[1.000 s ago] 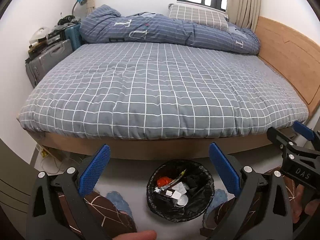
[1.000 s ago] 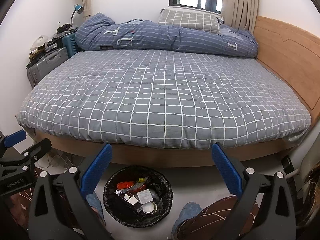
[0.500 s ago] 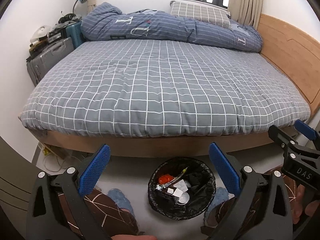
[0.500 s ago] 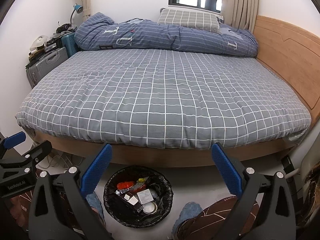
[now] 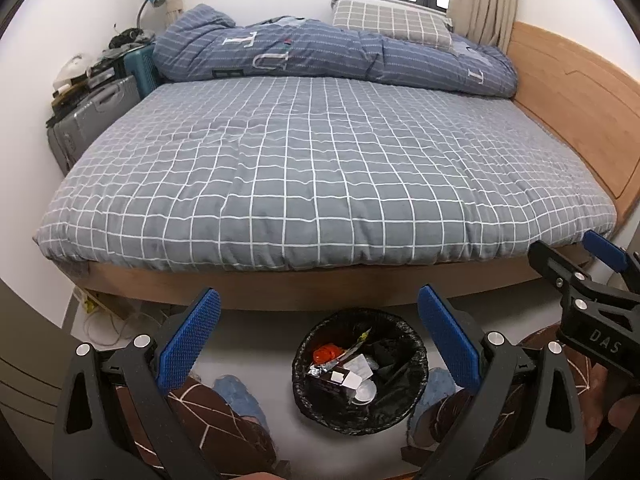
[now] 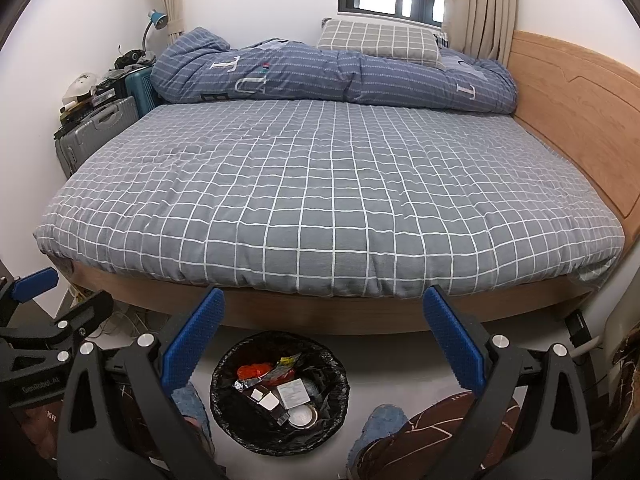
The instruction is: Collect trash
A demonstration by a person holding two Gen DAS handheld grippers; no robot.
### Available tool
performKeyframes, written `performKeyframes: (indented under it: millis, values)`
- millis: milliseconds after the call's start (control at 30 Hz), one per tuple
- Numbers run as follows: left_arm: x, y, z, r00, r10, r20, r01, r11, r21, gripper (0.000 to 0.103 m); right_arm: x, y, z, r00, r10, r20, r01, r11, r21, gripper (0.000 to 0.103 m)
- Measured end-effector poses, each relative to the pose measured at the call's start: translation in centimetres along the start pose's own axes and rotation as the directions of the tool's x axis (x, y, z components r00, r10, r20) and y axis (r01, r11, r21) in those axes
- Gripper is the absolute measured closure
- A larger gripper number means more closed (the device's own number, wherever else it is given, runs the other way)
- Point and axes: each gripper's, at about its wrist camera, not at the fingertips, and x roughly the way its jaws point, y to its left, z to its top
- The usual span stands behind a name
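Observation:
A round bin with a black liner [image 5: 408,364] [image 6: 336,380] stands on the floor by the foot of the bed. It holds several pieces of trash: an orange wrapper [image 5: 326,353] [image 6: 253,371], foil, white cards and a round lid. My left gripper [image 5: 318,344] hangs open above the bin with nothing between its blue pads. My right gripper [image 6: 323,340] is open too, up and slightly right of the bin, and empty. Each gripper shows at the edge of the other's view.
A bed with a grey checked cover [image 5: 320,176] [image 6: 320,188] fills the room ahead, with a folded blue quilt [image 5: 328,56] and a pillow [image 6: 376,42] at the far side. Suitcases [image 5: 92,120] stand at the left wall. A person's knees and blue slippers [image 5: 236,392] flank the bin.
Both grippers have risen and tilted up a little, so the bed sits lower in the left wrist view. The bin and its trash have not moved.

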Motion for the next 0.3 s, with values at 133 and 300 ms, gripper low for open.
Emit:
performKeyframes:
  millis: [133, 300]
  values:
    - [0.41, 0.47, -0.04, 1.000, -0.004, -0.016, 0.003, 1.000, -0.024, 0.006, -0.13, -0.12, -0.02, 1.000, -0.001, 0.003, 0.001, 1.000, 0.006, 0.008]
    - [0.48, 0.71, -0.02, 1.000, -0.023, -0.016, 0.023, 0.999, -0.035, 0.006, -0.22, -0.16, -0.02, 1.000, 0.001, 0.005, -0.001, 1.000, 0.010, 0.008]
